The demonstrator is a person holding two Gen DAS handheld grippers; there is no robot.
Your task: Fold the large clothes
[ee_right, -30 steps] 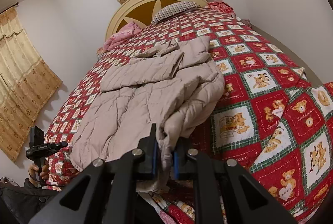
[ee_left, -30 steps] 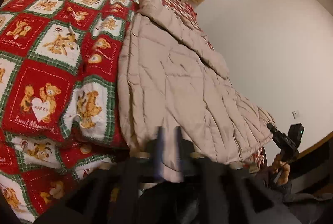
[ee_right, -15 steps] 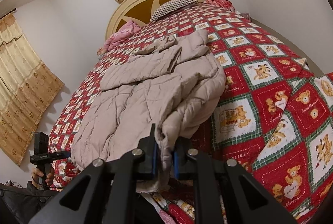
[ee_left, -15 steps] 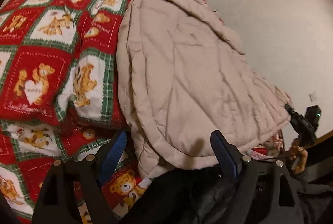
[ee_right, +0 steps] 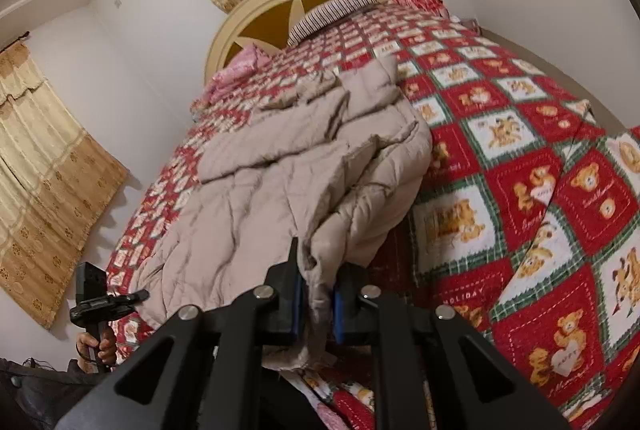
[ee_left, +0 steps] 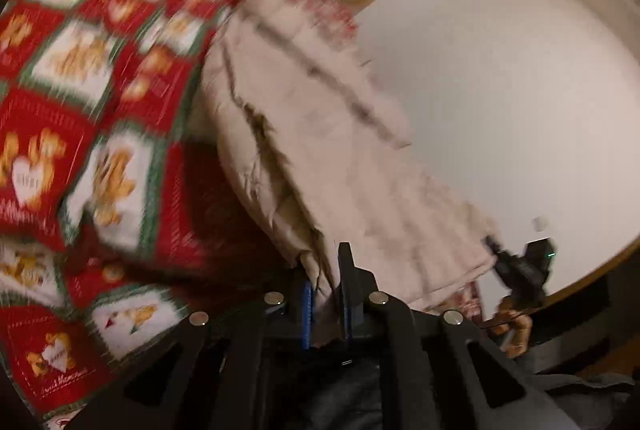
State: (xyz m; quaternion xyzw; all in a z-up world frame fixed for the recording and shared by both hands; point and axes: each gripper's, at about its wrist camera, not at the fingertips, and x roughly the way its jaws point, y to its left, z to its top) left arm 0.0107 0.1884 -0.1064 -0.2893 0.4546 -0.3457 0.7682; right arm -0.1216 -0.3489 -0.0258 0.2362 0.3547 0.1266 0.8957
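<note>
Motion blur smeared the left wrist view, leaving the bedspread's bear squares and the far pillows hard to read. One beige quilted coat (ee_right: pixel 280 190) lay spread on the bed (ee_right: pixel 520 150), its near hem hanging over the foot edge. The left gripper (ee_left: pixel 326 294) was closing on one hem corner, fabric between its jaws; the right gripper (ee_right: pixel 316 306) stood clamped on the other corner. Behind were a round cream headboard (ee_right: pixel 256 26), white walls, two sets of gold curtains (ee_right: pixel 52 182), a striped pillow (ee_right: pixel 332 10) and a pink one (ee_right: pixel 236 70).
</note>
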